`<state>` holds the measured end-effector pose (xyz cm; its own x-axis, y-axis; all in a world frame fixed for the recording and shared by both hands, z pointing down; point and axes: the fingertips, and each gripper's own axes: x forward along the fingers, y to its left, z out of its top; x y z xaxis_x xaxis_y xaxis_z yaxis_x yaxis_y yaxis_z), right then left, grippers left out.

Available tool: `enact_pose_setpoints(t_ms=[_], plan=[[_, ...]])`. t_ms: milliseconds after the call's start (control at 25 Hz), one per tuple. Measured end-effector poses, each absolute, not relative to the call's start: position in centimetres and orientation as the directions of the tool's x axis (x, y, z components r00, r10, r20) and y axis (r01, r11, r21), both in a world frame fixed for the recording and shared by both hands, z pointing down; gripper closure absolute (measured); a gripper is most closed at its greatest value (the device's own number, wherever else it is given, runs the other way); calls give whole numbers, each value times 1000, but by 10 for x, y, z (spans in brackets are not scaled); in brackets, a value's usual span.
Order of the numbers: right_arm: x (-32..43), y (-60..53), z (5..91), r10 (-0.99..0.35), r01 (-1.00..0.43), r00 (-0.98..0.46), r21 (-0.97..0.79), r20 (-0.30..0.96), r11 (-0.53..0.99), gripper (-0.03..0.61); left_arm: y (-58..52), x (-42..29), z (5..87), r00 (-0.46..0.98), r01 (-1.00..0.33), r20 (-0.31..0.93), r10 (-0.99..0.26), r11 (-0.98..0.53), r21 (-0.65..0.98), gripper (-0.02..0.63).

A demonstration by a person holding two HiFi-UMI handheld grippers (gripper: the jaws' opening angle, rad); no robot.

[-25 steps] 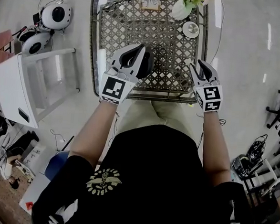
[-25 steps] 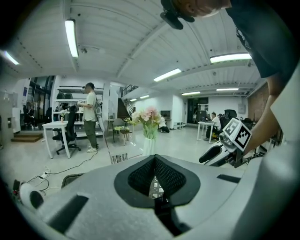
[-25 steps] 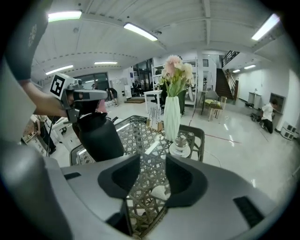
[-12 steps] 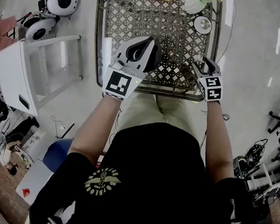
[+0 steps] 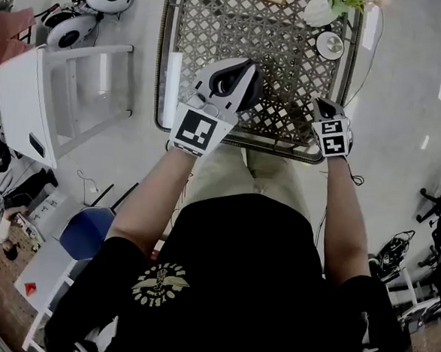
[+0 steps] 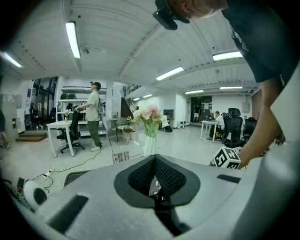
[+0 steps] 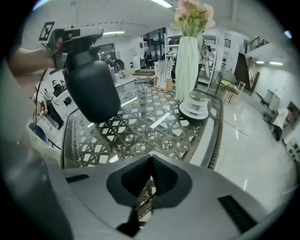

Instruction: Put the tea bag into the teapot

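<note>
Both clenched on nothing: left gripper [image 5: 243, 66] over the lattice table [image 5: 216, 28], right gripper [image 5: 322, 105] snapping closed at its near edge. Right gripper view shows the white lidded pot [image 7: 197, 105] beside the vase [image 7: 187, 61]; left gripper view catches only the vase — tea bag, can't make it out anywhere.

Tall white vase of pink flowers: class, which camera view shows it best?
The right gripper view: the tall white vase of pink flowers stands large and side-on on the lattice table. The left gripper view shows it small, base hidden. The head view sees it from above, cropped.
</note>
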<state>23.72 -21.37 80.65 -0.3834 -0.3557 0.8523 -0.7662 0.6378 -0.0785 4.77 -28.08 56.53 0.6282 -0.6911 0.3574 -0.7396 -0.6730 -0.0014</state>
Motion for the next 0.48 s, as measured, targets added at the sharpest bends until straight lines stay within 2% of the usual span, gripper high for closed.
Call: enact_pose_setpoints(t_ms=[480], plan=[[241,-220,745,-421,-809,-427,-130,800,573,571,-281,25,544,571,-799,311,-760,-601,-1,617]])
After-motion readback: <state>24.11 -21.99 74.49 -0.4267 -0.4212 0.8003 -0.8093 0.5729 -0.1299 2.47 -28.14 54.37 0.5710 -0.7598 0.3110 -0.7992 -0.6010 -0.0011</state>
